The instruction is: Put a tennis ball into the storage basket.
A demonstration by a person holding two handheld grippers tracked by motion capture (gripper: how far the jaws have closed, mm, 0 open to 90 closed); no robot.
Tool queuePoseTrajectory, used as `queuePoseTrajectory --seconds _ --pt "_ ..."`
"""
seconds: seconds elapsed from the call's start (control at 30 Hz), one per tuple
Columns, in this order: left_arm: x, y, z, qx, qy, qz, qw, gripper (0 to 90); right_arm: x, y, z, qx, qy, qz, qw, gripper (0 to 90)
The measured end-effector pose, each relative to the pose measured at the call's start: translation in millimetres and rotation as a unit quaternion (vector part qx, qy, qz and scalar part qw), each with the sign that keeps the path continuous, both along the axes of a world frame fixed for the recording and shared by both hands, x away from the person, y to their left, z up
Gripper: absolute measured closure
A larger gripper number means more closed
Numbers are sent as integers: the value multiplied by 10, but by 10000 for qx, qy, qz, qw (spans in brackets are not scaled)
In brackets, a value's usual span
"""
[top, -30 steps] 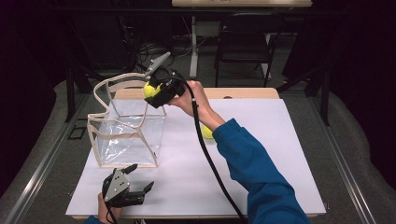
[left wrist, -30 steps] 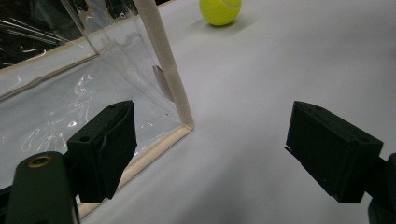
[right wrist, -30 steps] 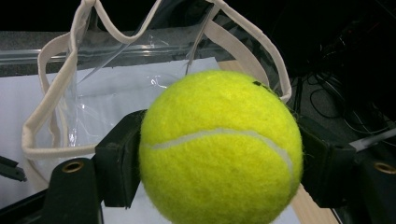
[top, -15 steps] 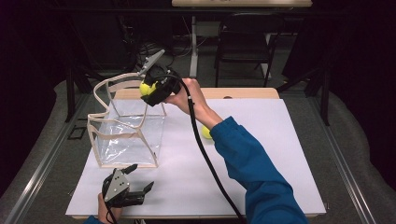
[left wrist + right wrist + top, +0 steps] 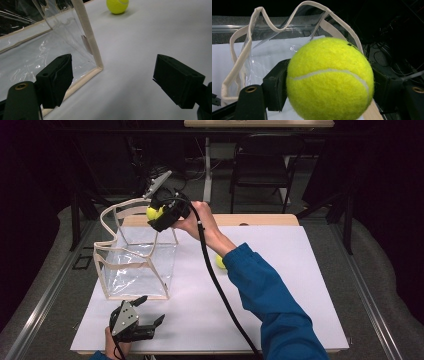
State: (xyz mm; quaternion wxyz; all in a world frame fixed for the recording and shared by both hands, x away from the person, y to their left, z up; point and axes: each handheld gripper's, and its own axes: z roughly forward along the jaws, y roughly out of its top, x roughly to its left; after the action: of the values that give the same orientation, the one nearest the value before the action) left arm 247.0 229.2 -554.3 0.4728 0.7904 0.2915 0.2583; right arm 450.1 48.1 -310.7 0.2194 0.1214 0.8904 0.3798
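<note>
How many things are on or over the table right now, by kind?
Balls: 2, one in the right tongs over the bag, one on the table.
Clear bags: 1.
Tongs: 2, right and left.
Total: 5.

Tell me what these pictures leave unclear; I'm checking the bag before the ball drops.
- Second tennis ball: high view, partly hidden behind the blue sleeve.
- Clear bag: left gripper view cuts off its top; right gripper view, the held tennis ball covers its opening.
- Right hand-held gripper: high view, jaws too small to read.
</note>
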Motion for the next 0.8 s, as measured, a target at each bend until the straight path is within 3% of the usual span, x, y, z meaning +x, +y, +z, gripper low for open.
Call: queuePoseTrajectory --seconds 0.8 --pt "-2 4 1 -15 0 7 10000 161 12 160 -7 -54 -89 67 9999 260"
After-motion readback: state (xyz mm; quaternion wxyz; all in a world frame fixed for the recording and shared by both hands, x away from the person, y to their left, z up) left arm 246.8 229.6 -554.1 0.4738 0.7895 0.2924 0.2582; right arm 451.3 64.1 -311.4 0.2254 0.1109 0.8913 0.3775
